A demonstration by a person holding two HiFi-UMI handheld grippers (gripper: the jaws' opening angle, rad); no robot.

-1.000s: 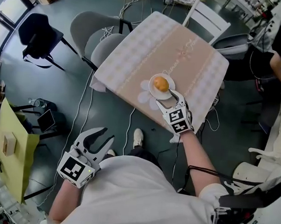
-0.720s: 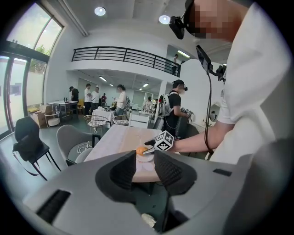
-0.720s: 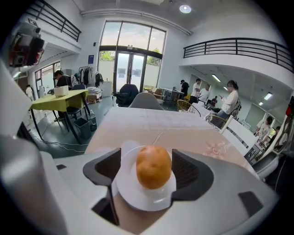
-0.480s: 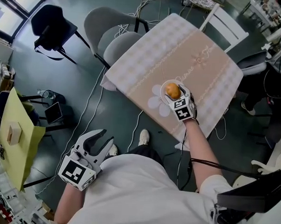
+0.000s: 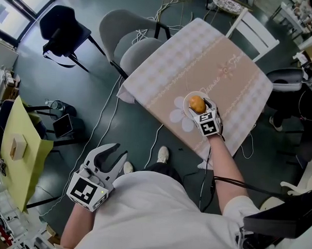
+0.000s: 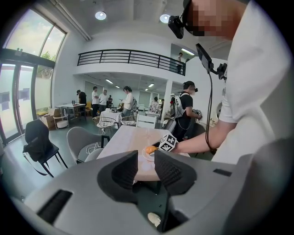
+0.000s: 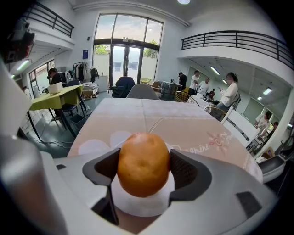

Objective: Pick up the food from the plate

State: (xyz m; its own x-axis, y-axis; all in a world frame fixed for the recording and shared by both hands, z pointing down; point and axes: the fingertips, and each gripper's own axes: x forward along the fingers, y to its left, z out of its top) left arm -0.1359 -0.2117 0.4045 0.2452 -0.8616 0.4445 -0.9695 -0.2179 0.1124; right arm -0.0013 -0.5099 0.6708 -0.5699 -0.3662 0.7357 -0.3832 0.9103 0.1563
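An orange (image 5: 197, 103) (image 7: 144, 164) sits on a small white plate (image 5: 187, 104) (image 7: 142, 205) near the front edge of the table (image 5: 200, 56). My right gripper (image 5: 200, 108) (image 7: 144, 170) reaches over the plate with its jaws spread wide on either side of the orange. The pads lie close along the fruit's sides without squeezing it, and it still rests on the plate. My left gripper (image 5: 112, 154) (image 6: 146, 172) hangs low at my left side, away from the table, open with nothing between its fingers.
The table wears a pink and beige cloth. Grey chairs (image 5: 124, 32) stand at its left, a white chair (image 5: 253, 30) at its far end, and a black chair (image 5: 64, 29) further left. A yellow table (image 5: 15, 156) and floor cables (image 5: 102, 119) lie to my left.
My right gripper has pushed forward over the plate, so the orange now stands between its jaws instead of ahead of them. The left gripper has stayed at my side.
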